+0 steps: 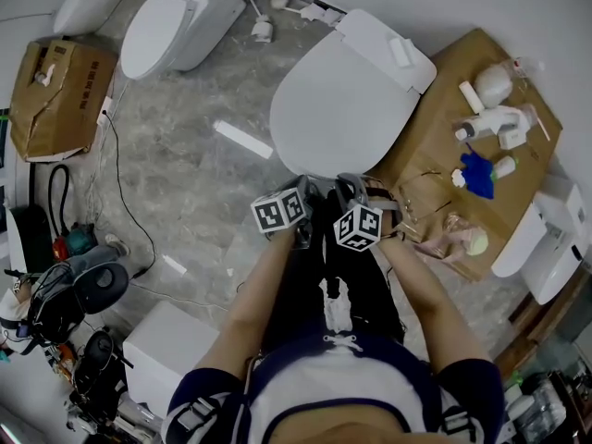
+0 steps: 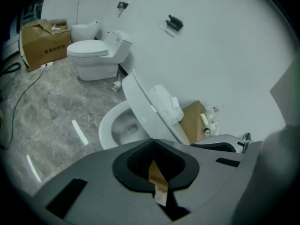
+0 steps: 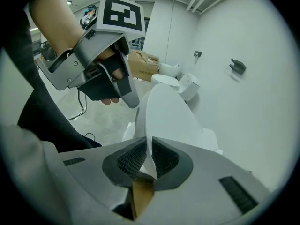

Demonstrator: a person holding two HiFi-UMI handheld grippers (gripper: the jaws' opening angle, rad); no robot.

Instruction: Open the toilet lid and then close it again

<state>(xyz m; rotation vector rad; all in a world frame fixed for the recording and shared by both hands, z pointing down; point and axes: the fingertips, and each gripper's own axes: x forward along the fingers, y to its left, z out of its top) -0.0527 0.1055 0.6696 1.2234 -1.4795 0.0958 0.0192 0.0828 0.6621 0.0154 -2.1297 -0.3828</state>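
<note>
The white toilet lid (image 1: 347,100) stands partly raised over the bowl (image 2: 119,125); in the left gripper view the lid (image 2: 145,109) tilts up to the right. My right gripper (image 3: 149,144) is shut on the front edge of the lid (image 3: 166,111), with the thin rim pinched between its black pads. My left gripper (image 2: 152,146) is shut with nothing between its pads and hovers just left of the lid's edge. In the head view the left gripper (image 1: 305,191) and right gripper (image 1: 350,187) sit side by side at the lid's near rim.
A second toilet (image 1: 171,26) stands at the back left beside a cardboard box (image 1: 60,95). A flat cardboard sheet (image 1: 435,169) with plumbing parts lies right of the toilet. A cable (image 1: 120,183) crosses the floor; a white box (image 1: 166,350) and bags sit near left.
</note>
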